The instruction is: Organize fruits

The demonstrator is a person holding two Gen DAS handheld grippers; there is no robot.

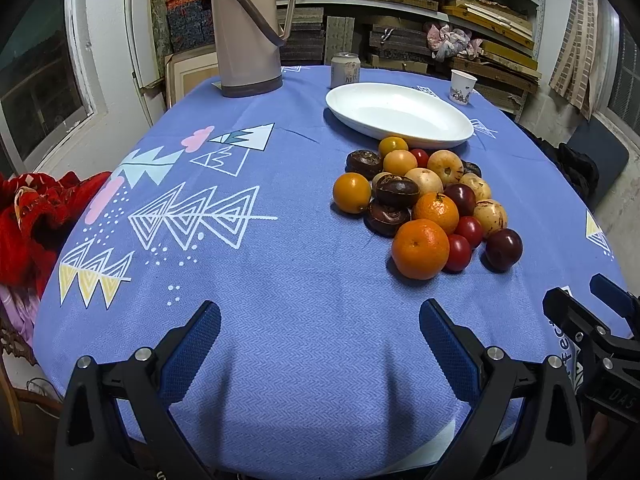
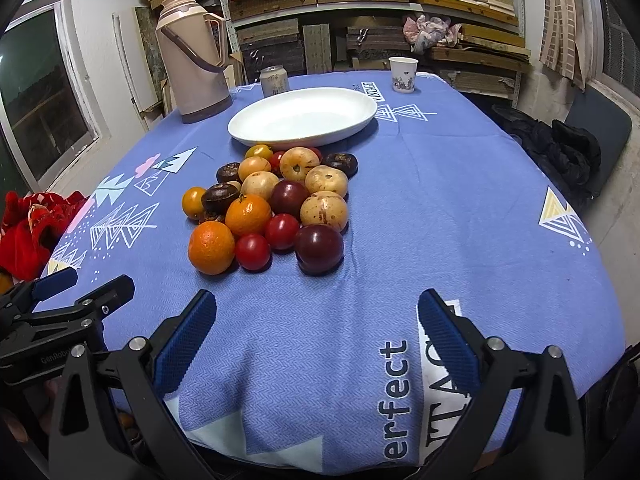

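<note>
Counts on the surface (image 2: pixel 440 208): 1 white oval plate (image 2: pixel 304 118), 1 thermos (image 2: pixel 192 60), 1 can (image 2: pixel 274 80), 1 paper cup (image 2: pixel 403 74). Fruit pile: 2 large oranges (image 2: pixel 211 247), 3 smaller yellow-orange fruits (image 2: pixel 194 202), 4 pale speckled yellow fruits (image 2: pixel 324 210), 2 dark purple plums (image 2: pixel 319 249). Small red tomatoes (image 2: pixel 252 251): 2 clear at the front, 1–2 more partly hidden near the plate. Dark brown round fruits (image 2: pixel 220 197): 4 visible, possibly more hidden. 2 grippers, left gripper (image 1: pixel 320 334) and right gripper (image 2: pixel 318 324).

The blue tablecloth (image 2: pixel 460 208) read "erfect" near its front edge and "VINTAGE" upside down by the far plate (image 2: pixel 304 116). The left tool (image 2: pixel 60 292) bore "GenRobo".
</note>
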